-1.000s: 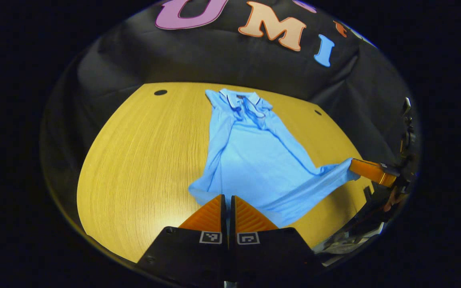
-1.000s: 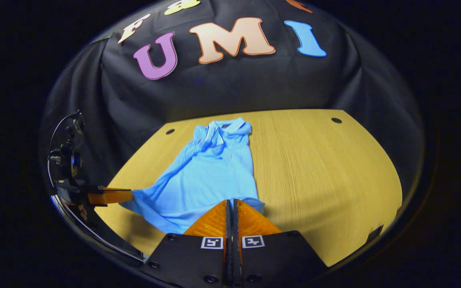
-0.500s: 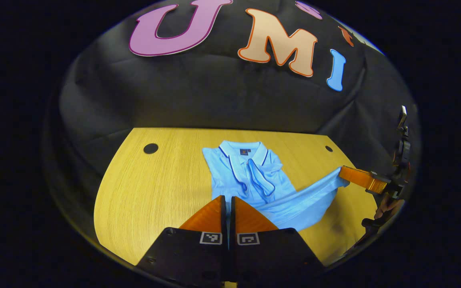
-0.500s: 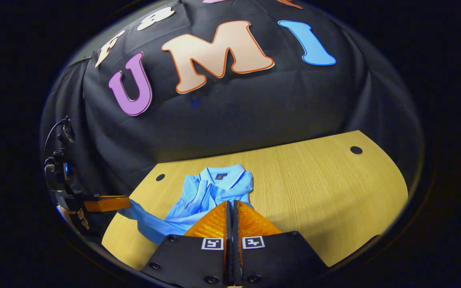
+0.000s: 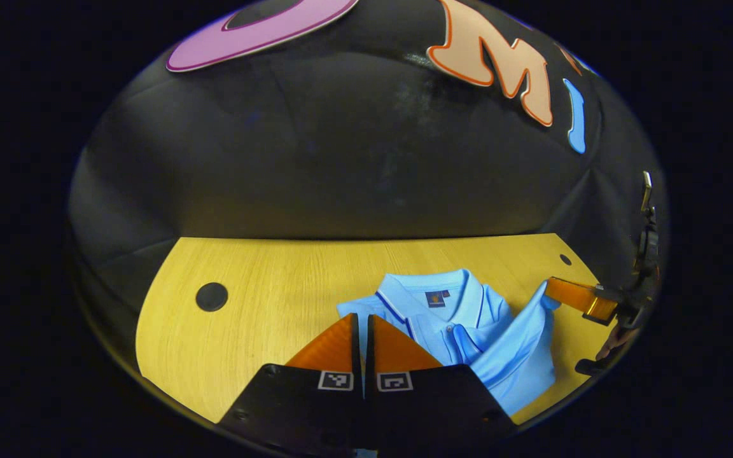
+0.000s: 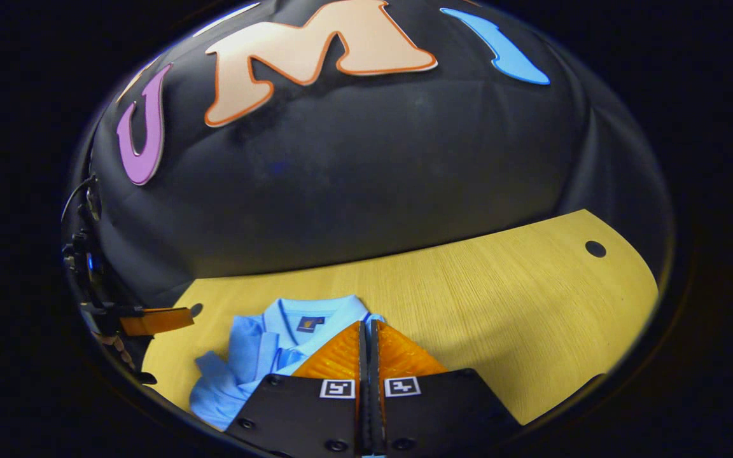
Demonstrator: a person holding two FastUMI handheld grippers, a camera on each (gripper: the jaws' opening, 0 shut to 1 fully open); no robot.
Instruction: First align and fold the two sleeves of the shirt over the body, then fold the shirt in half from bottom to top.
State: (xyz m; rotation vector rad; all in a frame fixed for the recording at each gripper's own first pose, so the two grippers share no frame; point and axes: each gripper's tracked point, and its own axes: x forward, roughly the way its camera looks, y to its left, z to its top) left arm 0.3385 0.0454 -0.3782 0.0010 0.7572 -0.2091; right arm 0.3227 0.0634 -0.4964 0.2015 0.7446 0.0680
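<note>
Shirt point(image 5: 468, 331), light blue with a dark-piped collar, lies bunched on the wooden bench point(image 5: 265, 292), collar toward the black cloth wall. In the left gripper view, the left gripper point(image 5: 362, 321) has its fingers pressed together just at the collar's near edge; whether cloth is pinched between them cannot be told. Farther right, the right gripper point(image 5: 554, 289) touches a raised fold of the shirt. In the right gripper view its own fingers are likewise closed over the shirt point(image 6: 258, 356), grip unclear.

Place: a recording booth.
Wall: black cloth point(image 5: 354, 159) hung ahead of the gripper.
Surface: a wooden table point(image 6: 500, 299) with round cable holes point(image 5: 212, 296).
</note>
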